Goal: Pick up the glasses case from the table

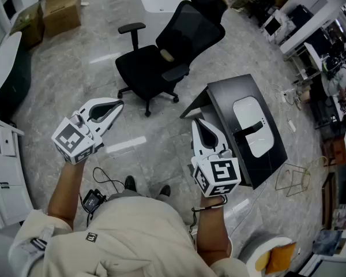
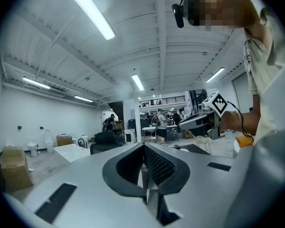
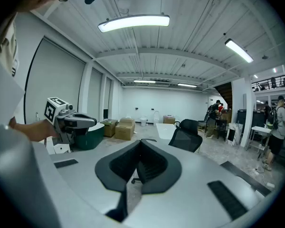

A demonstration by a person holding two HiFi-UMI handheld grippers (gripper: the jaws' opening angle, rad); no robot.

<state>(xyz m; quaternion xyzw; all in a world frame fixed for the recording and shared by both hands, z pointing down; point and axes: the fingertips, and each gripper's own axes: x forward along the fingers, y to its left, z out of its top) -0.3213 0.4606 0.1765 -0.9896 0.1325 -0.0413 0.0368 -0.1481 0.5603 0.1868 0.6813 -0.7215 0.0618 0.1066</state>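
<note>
The glasses case [image 1: 254,126], white and rounded with a dark band across it, lies on a small black table [image 1: 228,94] at the right of the head view. My right gripper [image 1: 197,122] is held in the air just left of the table, shut and empty, pointing away from me. My left gripper [image 1: 119,104] is farther left over the floor, also shut with nothing in it. In the left gripper view the jaws [image 2: 143,147] meet, and the right gripper [image 2: 183,124] shows at the right. In the right gripper view the jaws [image 3: 141,142] are closed; the case is out of sight.
A black office chair [image 1: 167,51] stands on the marble floor ahead, between the grippers. Cardboard boxes [image 1: 60,7] sit at the far left. A wire frame [image 1: 294,179] and desks lie beyond the table to the right. White cabinets [image 1: 3,154] line the left edge.
</note>
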